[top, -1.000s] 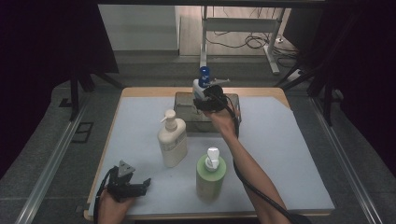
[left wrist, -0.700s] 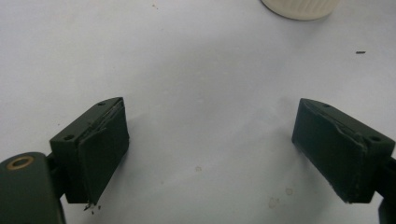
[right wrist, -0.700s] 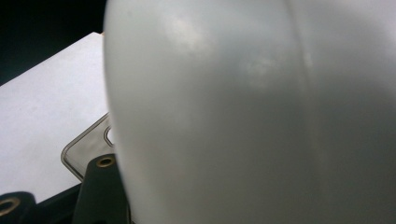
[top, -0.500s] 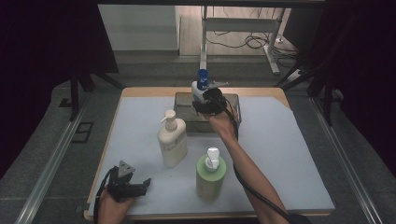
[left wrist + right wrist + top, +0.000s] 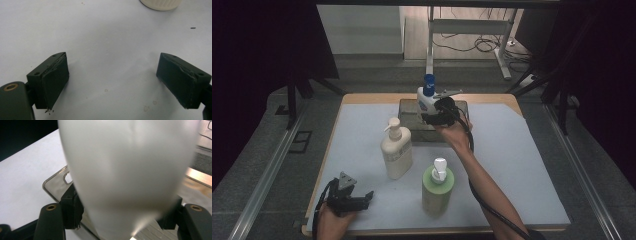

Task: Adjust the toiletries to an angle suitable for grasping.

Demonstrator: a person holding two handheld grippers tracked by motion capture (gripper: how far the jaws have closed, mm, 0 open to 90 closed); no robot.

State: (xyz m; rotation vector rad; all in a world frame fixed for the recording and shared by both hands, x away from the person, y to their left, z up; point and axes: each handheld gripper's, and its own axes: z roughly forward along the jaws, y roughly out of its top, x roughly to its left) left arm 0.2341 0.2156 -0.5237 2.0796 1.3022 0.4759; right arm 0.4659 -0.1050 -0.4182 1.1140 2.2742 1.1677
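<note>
My right gripper [image 5: 428, 113] is shut on a white bottle with a blue cap [image 5: 426, 99] and holds it upright over a metal tray [image 5: 408, 114] at the back of the table. In the right gripper view the bottle's white body [image 5: 125, 170] stands blurred between the jaws, with the tray's rim [image 5: 55, 183] below. My left gripper [image 5: 366, 197] rests low at the table's front left, its jaws wide open over the bare white mat [image 5: 110, 55] with nothing between them.
A cream pump bottle [image 5: 396, 150] stands left of the table's middle; its base [image 5: 160, 3] shows ahead of the left gripper. A green pump bottle [image 5: 438, 187] stands near the front, beside the person's right forearm [image 5: 482, 185]. Dark floor surrounds the table.
The right gripper with the white bottle has shifted slightly left and a little lower over the tray. The left gripper has stayed still.
</note>
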